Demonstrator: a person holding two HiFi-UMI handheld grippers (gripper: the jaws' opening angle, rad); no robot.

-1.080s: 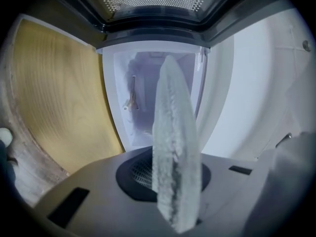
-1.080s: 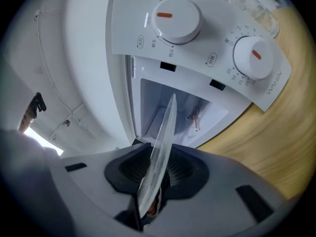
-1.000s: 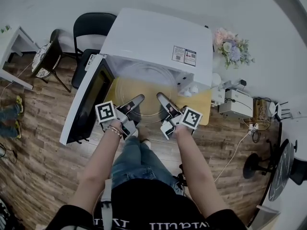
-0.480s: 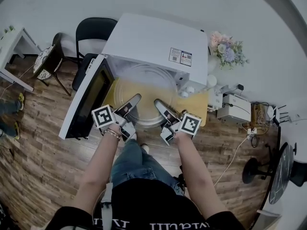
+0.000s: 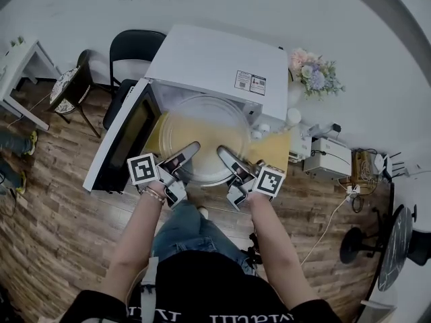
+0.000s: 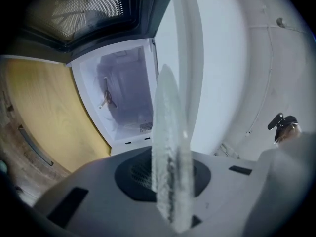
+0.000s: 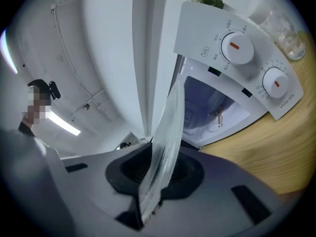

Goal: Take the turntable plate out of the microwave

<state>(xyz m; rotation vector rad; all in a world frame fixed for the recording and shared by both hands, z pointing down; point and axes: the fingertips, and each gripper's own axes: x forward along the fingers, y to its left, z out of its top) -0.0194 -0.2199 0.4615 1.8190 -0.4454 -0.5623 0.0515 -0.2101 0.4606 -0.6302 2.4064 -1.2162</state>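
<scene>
turntable plate (image 5: 205, 136): clear glass, glossy, with a rough, frosted-looking rim. microwave (image 5: 219, 59): white casing, smooth, satin sheen; cavity walls white and glossy. microwave door (image 5: 124, 136): dark glossy window backed by perforated metal mesh. table (image 5: 277, 145): yellow wood-grain top, matt. floor (image 5: 47, 241): brown wood-look planks. left gripper (image 5: 190, 147), right gripper (image 5: 225, 152): smooth matt grey plastic.

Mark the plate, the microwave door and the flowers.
plate (image 5: 205, 130), head view, centre of the glass.
door (image 5: 128, 140), head view, dark window.
flowers (image 5: 313, 73), head view, blooms.
</scene>
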